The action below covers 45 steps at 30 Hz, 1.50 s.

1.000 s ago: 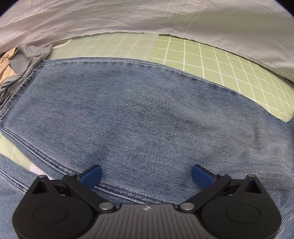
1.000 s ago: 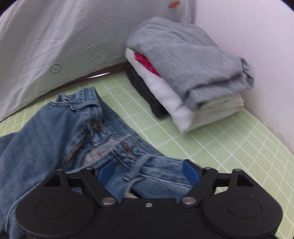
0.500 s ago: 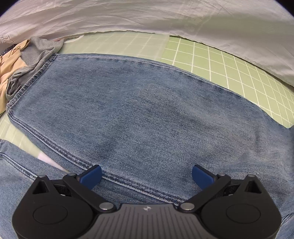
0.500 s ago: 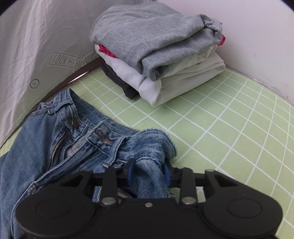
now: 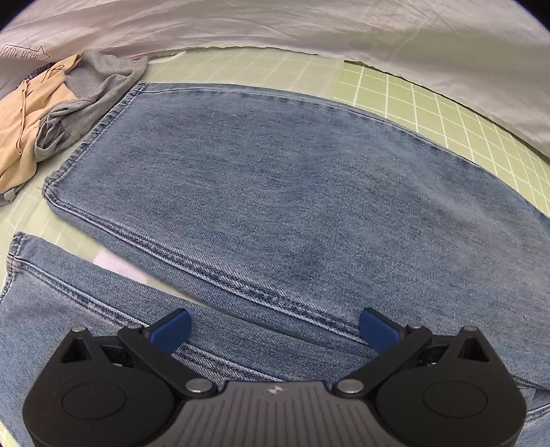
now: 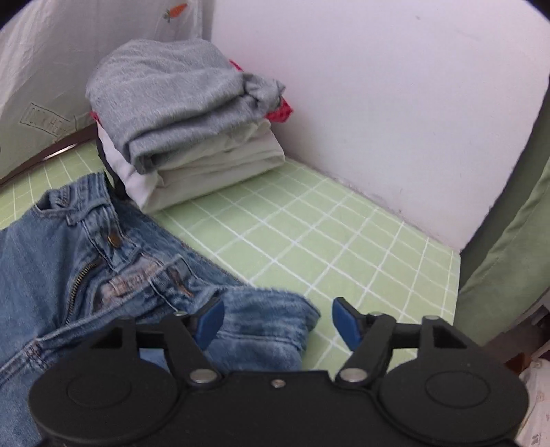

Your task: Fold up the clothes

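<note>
Blue jeans (image 5: 275,192) lie spread on the green grid mat (image 5: 429,110), both legs flat with their hems at the left. My left gripper (image 5: 275,330) hovers open over the inner seam between the legs, nothing between its pads. In the right wrist view the jeans' waistband (image 6: 103,247) with zip and button lies rumpled. My right gripper (image 6: 276,321) is opening just above a fold of the waist denim (image 6: 268,326), which lies slack between the jaws, pads off it.
A stack of folded clothes (image 6: 178,117), grey on top, stands at the back against the white wall (image 6: 395,103). A grey and tan heap of garments (image 5: 51,113) lies by the leg hems. A white sheet (image 5: 309,27) borders the mat's far side.
My right gripper closed on the waist fold, dragged it toward the right, then opened and let it drop. The left gripper drifted so the leg hems came into view.
</note>
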Tool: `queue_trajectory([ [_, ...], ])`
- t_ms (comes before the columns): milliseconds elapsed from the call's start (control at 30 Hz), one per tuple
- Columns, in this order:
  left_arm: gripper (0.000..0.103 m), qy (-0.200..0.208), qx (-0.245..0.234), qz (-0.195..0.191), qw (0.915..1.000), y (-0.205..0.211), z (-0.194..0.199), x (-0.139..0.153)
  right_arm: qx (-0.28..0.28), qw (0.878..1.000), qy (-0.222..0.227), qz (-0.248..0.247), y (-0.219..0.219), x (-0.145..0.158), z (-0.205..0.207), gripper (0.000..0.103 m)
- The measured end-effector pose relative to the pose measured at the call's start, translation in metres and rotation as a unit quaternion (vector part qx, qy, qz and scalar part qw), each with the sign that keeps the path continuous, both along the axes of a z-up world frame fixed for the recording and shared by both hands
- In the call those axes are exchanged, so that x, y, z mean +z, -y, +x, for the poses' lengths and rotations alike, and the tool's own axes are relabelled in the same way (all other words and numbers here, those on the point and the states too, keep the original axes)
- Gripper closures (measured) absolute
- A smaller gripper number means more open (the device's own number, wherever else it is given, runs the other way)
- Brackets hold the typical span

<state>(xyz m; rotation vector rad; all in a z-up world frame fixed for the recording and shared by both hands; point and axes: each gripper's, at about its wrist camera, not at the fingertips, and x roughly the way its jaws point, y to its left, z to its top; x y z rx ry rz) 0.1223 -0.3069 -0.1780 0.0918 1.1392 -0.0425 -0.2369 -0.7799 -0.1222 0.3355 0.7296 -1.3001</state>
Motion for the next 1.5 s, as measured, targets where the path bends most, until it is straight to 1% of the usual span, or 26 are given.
queue_trajectory([
  [67,0.000,0.005,-0.003,0.003,1.0000,0.000,0.002,0.002,0.048,0.999,0.008,-0.020,-0.002,0.008,0.021,0.028],
  [133,0.000,0.007,0.001,0.006,1.0000,-0.002,0.009,0.002,0.108,0.994,0.017,-0.026,0.000,0.011,0.049,0.028],
  [200,0.000,0.005,0.007,0.008,0.9999,-0.004,0.015,0.001,0.160,0.986,0.032,-0.015,0.006,0.008,0.079,0.032],
  [267,0.000,0.003,0.013,0.011,0.9999,-0.006,0.022,0.000,0.195,0.979,0.053,0.005,0.019,0.004,0.108,0.034],
  [333,0.000,0.004,0.015,0.012,0.9998,-0.008,0.026,-0.001,0.211,0.975,0.062,0.014,0.034,-0.001,0.137,0.034],
  [433,0.000,0.006,0.021,0.003,0.9998,-0.012,0.031,-0.002,0.223,0.974,0.029,0.021,0.057,-0.014,0.177,0.035],
  [500,0.000,0.008,0.025,-0.002,0.9997,-0.013,0.033,-0.003,0.233,0.972,-0.001,0.045,0.073,-0.028,0.198,0.052],
  [533,0.000,0.010,0.026,-0.003,0.9996,-0.014,0.034,-0.003,0.238,0.970,-0.015,0.057,0.080,-0.035,0.208,0.067],
  [567,0.000,0.010,0.027,-0.005,0.9996,-0.014,0.035,-0.004,0.241,0.969,-0.022,0.051,0.084,-0.038,0.213,0.069],
  [667,0.000,0.012,0.030,-0.011,0.9994,-0.016,0.037,-0.004,0.245,0.968,-0.038,0.036,0.094,-0.044,0.225,0.070],
  [800,0.000,0.022,0.037,-0.014,0.9990,-0.018,0.038,-0.005,0.223,0.974,-0.026,0.038,0.109,-0.046,0.232,0.069],
  [833,0.000,0.024,0.039,-0.015,0.9989,-0.019,0.038,-0.005,0.223,0.974,-0.029,0.035,0.108,-0.046,0.233,0.068],
  [900,0.000,0.022,0.044,-0.015,0.9987,-0.019,0.039,-0.004,0.221,0.974,-0.037,0.028,0.104,-0.046,0.233,0.063],
  [967,0.000,0.020,0.050,-0.015,0.9985,-0.020,0.039,-0.003,0.214,0.976,-0.032,0.025,0.100,-0.042,0.225,0.044],
  [1033,0.000,0.020,0.056,-0.012,0.9981,-0.024,0.038,0.000,0.215,0.976,-0.015,0.028,0.093,-0.033,0.212,0.036],
  [1067,0.000,0.022,0.059,-0.015,0.9979,-0.027,0.035,0.003,0.219,0.975,-0.006,0.030,0.087,-0.027,0.203,0.027],
  [1100,0.000,0.024,0.061,-0.020,0.9976,-0.030,0.031,0.006,0.222,0.974,0.002,0.033,0.081,-0.021,0.195,0.020],
  [1133,0.000,0.027,0.064,-0.025,0.9973,-0.033,0.028,0.009,0.225,0.974,-0.001,0.036,0.072,-0.017,0.187,0.010],
  [1167,0.000,0.029,0.067,-0.030,0.9969,-0.036,0.024,0.012,0.228,0.973,-0.005,0.040,0.063,-0.013,0.180,0.008],
  [1300,0.000,0.037,0.074,-0.042,0.9957,-0.050,0.006,0.023,0.231,0.969,-0.060,0.064,0.022,-0.012,0.155,0.007],
  [1433,0.000,0.042,0.077,-0.055,0.9946,-0.067,-0.026,0.028,0.237,0.966,-0.084,0.062,-0.028,-0.010,0.116,0.005],
  [1500,0.000,0.042,0.079,-0.059,0.9943,-0.078,-0.042,0.029,0.244,0.963,-0.092,0.061,-0.045,-0.012,0.102,0.005],
])
